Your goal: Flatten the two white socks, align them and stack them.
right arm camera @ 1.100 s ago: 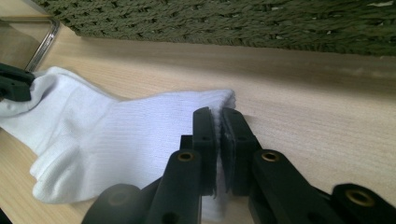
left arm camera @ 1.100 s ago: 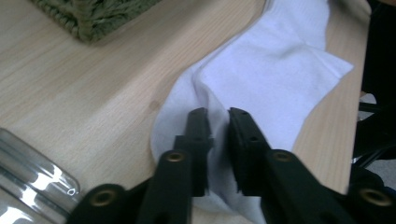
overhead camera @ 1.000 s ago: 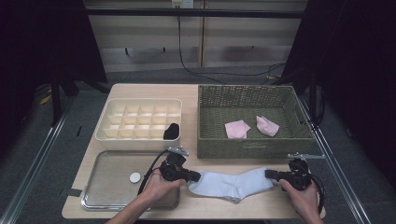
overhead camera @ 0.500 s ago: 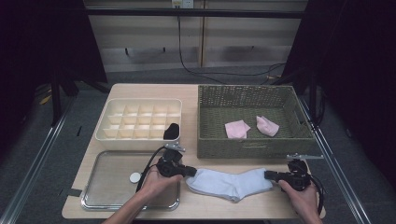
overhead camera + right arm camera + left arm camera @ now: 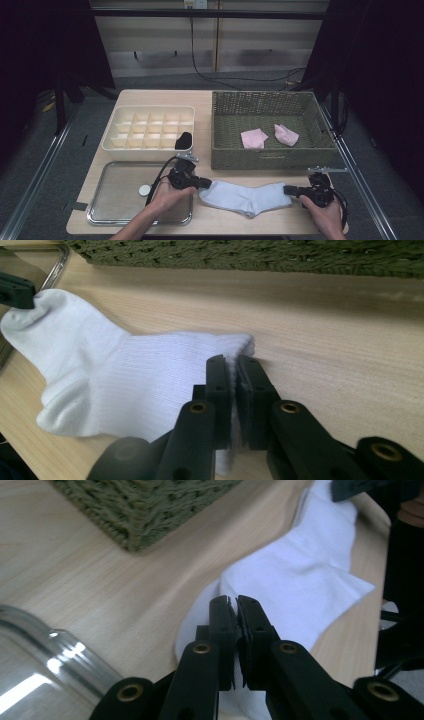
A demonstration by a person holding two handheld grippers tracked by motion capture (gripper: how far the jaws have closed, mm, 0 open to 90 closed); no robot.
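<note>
A white sock (image 5: 247, 197) lies flat on the wooden table near its front edge, stretched between the two grippers. My left gripper (image 5: 204, 183) is shut on the sock's toe end (image 5: 280, 587), jaws pinching the fabric. My right gripper (image 5: 289, 190) is shut on the ribbed cuff end (image 5: 165, 375). In the right gripper view the left gripper's jaw tip (image 5: 15, 290) holds the far end of the sock. Hands hold both grippers from the bottom of the high view.
A green woven basket (image 5: 220, 150) behind the sock holds two pink folded socks (image 5: 254, 138). A cream divided tray (image 5: 150, 127) has a black item (image 5: 183, 141) in one cell. A metal tray (image 5: 115, 200) with a small white disc (image 5: 145, 190) sits front left.
Both grippers have shifted slightly toward the front edge with the sock, which now lies lower and flatter on the table. Grips are unchanged.
</note>
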